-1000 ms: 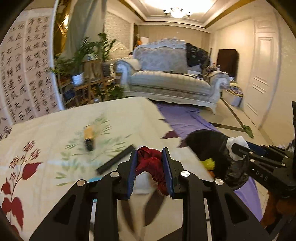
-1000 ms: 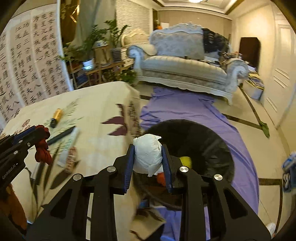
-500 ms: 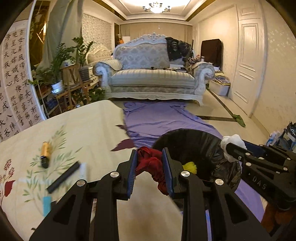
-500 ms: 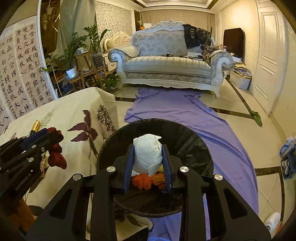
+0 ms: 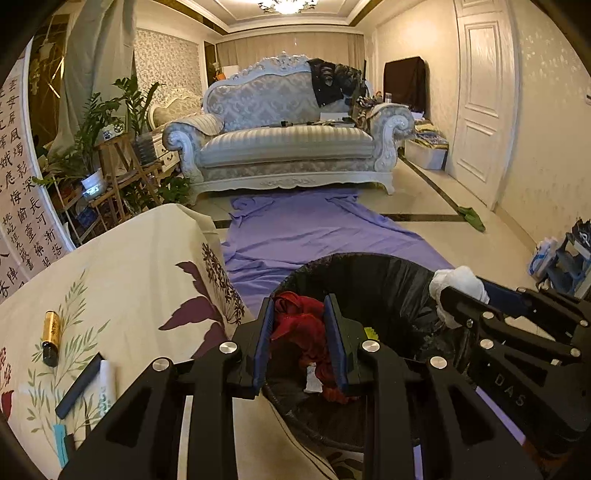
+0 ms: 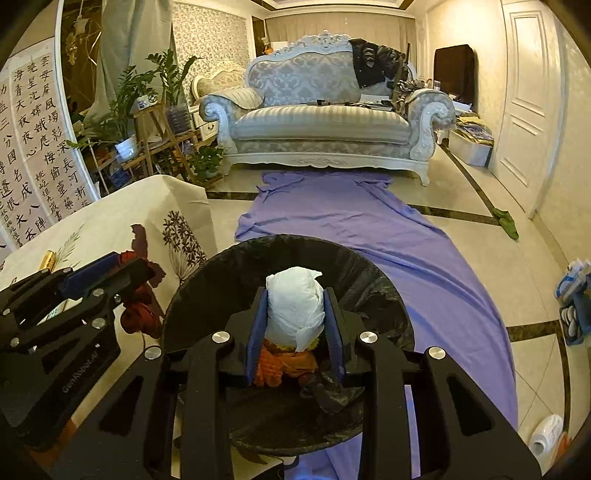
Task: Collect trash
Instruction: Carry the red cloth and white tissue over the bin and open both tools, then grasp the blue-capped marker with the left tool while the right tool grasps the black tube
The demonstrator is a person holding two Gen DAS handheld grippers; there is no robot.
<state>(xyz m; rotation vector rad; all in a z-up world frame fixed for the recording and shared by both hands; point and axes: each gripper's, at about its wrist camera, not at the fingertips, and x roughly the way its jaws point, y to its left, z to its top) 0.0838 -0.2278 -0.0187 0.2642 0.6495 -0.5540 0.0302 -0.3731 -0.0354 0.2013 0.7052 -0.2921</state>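
A crumpled red wrapper (image 5: 301, 325) is pinched by the left gripper (image 5: 300, 341) at the rim of the black-lined round bin (image 6: 236, 266). A white tissue wad (image 6: 295, 308) sits between the right gripper (image 6: 295, 336) fingers, which are opening, above the bin. Orange scraps (image 6: 280, 365) are already binned; a gold battery (image 5: 50, 338) and a black stick (image 5: 79, 384) are left on the counter (image 5: 147, 258).

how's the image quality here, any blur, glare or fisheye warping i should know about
Left wrist view: sharp, warm indoor light, chandelier blown out at the top, door bowed by the fisheye, corners black. Right wrist view: equally sharp, white tissue wad bright but not clipped, trash bin interior very dark.
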